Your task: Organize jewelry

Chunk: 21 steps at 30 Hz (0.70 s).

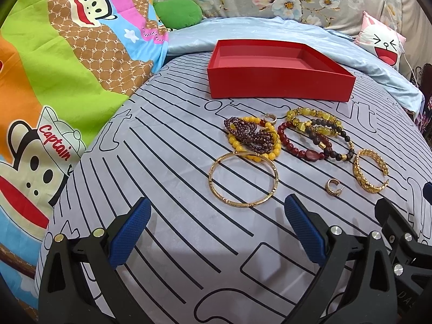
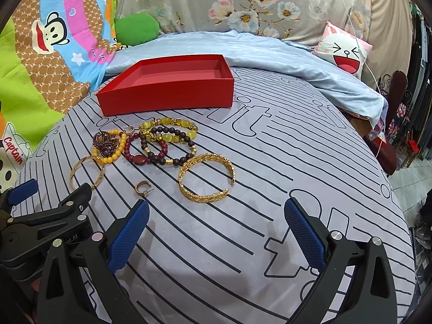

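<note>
An empty red box [image 1: 280, 86] [image 2: 164, 100] sits far back on the striped grey bedsheet. In front of it lie beaded bracelets in a heap: purple [image 1: 251, 132] [image 2: 106, 141], yellow [image 1: 235, 141], red [image 1: 299, 151] [image 2: 135, 156], dark [image 1: 343, 137] and amber [image 1: 310, 114]. Nearer me are a thin gold bangle [image 1: 211, 181] [image 2: 72, 175], a gold leaf cuff [image 1: 360, 179] [image 2: 205, 197] and a small gold hoop earring [image 1: 332, 187] [image 2: 141, 187]. My left gripper [image 1: 217, 201] is open just short of the bangle. My right gripper [image 2: 216, 203] is open just short of the cuff. Both hold nothing.
A second gold earring [image 1: 271, 118] lies behind the bead heap. A cartoon monkey quilt [image 1: 67, 81] rises on the left. A light blue blanket [image 1: 270, 31], a floral pillow [image 2: 243, 2] and a pink bunny cushion [image 2: 343, 51] line the back. The bed's edge drops off at right [image 2: 391, 178].
</note>
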Each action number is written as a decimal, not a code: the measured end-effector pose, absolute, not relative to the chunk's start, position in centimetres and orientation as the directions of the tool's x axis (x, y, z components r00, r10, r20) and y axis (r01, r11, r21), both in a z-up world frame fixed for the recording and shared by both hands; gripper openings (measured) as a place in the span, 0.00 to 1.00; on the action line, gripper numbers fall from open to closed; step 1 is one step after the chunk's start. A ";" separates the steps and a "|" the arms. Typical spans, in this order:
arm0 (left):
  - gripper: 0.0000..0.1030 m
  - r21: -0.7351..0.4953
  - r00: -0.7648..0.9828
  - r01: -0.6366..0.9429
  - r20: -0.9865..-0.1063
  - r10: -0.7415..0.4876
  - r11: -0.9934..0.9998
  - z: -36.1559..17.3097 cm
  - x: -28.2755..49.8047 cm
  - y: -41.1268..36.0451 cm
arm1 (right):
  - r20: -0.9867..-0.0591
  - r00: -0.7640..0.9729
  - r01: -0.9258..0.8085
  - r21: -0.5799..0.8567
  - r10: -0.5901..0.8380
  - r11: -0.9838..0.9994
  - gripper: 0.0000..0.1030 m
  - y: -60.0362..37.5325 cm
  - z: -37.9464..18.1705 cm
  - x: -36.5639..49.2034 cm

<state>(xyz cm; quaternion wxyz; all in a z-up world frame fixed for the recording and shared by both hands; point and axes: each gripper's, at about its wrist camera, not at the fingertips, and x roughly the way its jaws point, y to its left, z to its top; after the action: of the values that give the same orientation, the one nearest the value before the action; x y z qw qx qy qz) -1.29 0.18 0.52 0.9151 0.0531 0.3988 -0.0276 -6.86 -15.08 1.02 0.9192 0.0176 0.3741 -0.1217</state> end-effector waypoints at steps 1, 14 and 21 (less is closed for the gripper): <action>0.92 0.075 0.680 0.093 -0.733 -0.008 0.993 0.5 -1.3 0.2 | -0.692 0.691 0.237 -0.058 -0.211 0.970 0.94 -15.1 1.0 -6.9; 0.92 0.074 0.681 0.093 -0.732 -0.009 0.993 0.5 -1.4 0.3 | -0.692 0.691 0.237 -0.059 -0.211 0.970 0.94 -15.1 1.1 -6.9; 0.92 0.075 0.681 0.093 -0.732 -0.009 0.993 0.5 -1.4 0.3 | -0.691 0.691 0.237 -0.058 -0.211 0.970 0.94 -15.1 1.1 -6.9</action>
<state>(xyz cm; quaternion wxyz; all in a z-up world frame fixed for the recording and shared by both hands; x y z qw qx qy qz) -1.41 0.27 0.52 0.9152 0.0530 0.3985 -0.0279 -6.93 -15.13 1.11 0.9194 0.0179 0.3735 -0.1218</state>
